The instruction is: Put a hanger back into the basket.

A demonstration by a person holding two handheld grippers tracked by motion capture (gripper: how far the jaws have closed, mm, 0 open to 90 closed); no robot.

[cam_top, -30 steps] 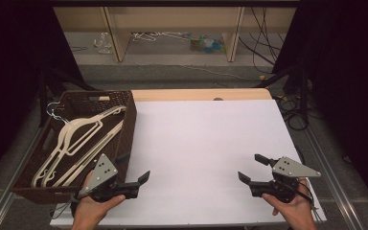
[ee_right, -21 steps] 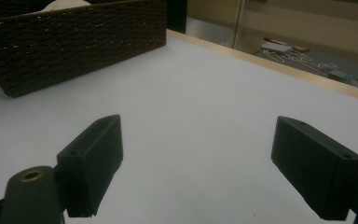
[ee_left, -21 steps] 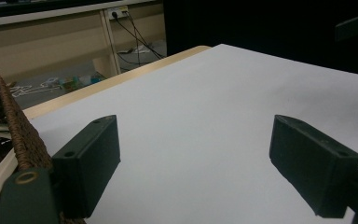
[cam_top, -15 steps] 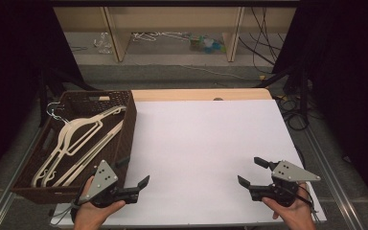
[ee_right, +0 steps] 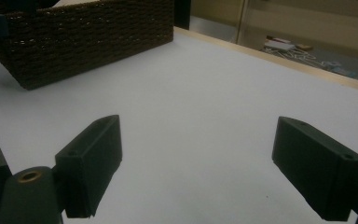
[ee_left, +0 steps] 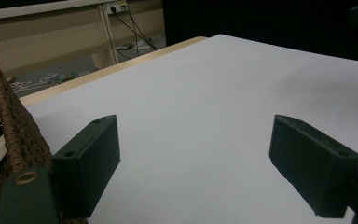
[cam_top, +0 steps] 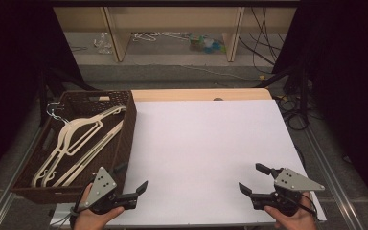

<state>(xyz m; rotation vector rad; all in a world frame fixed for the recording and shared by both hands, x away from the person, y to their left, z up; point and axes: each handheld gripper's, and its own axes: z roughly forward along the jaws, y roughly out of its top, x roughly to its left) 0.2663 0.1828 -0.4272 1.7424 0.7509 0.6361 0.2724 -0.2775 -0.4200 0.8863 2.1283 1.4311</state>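
A dark brown woven basket (cam_top: pixel 124 132) stands at the table's left side with cream plastic hangers (cam_top: pixel 79 143) lying in it. My left gripper (cam_top: pixel 133 180) is held low at the front left, just right of the basket's near corner, open and empty. My right gripper (cam_top: pixel 255 178) is held at the front right over the white sheet (cam_top: pixel 201 143), also open and empty. In the left gripper view the jaws (ee_left: pixel 196 163) stand wide apart over bare white sheet, the basket wall (ee_left: pixel 9 126) at the left. In the right gripper view the gripper (ee_right: pixel 198 168) faces the basket (ee_right: pixel 84 37).
A wooden table edge (cam_top: pixel 201 94) shows beyond the white sheet. Behind the table, a low shelf unit (cam_top: pixel 172 28) has clutter and more hangers on the floor under it. Cables (cam_top: pixel 287 96) trail at the right. Metal rails run along both table sides.
Both hands have drawn back slightly toward the table's front edge. The left gripper has tilted a little. Both grippers stay open.
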